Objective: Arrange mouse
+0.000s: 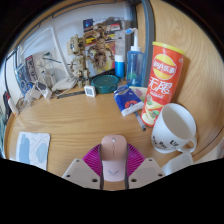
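Tongs closed on the pink mouse, a pad against each flank. Bare wooden desk ahead and to the left. Right: white mug close by, chips can leaning behind it. Clutter lines the far edge.

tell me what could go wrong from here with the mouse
1. The pink mouse sits between the tongs on a round pink mat; whether both fingers press it is unclear, so it might slip when lifted.
2. The white mug stands just right of the mouse, and a swing that way could knock it.
3. The tall chips can behind the mug could topple.
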Demonstrator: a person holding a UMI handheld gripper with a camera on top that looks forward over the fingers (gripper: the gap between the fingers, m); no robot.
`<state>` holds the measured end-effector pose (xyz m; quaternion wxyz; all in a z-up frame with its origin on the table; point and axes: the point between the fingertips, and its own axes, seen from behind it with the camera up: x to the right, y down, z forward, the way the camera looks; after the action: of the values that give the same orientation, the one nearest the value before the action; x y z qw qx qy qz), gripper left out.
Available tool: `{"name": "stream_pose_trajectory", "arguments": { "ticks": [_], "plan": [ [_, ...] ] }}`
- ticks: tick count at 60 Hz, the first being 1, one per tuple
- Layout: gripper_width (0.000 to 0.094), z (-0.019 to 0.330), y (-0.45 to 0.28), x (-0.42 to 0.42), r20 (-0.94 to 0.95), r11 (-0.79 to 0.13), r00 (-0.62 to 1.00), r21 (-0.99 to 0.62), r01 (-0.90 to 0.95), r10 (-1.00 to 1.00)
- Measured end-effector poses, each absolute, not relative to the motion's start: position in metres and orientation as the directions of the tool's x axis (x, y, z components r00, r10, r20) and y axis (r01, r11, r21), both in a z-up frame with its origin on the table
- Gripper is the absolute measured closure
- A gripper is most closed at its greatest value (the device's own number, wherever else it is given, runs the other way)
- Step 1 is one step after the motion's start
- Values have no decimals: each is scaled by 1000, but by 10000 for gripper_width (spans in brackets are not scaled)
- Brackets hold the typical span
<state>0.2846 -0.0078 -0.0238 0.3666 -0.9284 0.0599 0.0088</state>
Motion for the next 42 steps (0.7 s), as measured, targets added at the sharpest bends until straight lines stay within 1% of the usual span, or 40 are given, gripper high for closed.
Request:
{"name": "stream_pose_trajectory", "arguments": {
  "ticks": [10,18,20,22,24,29,42],
  "plan": [
    [665,-24,-27,279,-37,-735,989,-665,-131,-143],
    [664,-22,-27,279,-18,-743,984,-653,-146,-177],
    [663,-20,-28,278,-16,-748,982,-646,-152,-186],
    [664,-10,-26,276,-12,-741,982,-655,-152,-190],
    [665,6,-24,275,2,-727,981,-672,-141,-192],
    [665,67,-11,265,23,-664,981,-739,-114,-194],
    [664,253,21,211,12,-444,988,-894,-57,-151]
  ]
}}
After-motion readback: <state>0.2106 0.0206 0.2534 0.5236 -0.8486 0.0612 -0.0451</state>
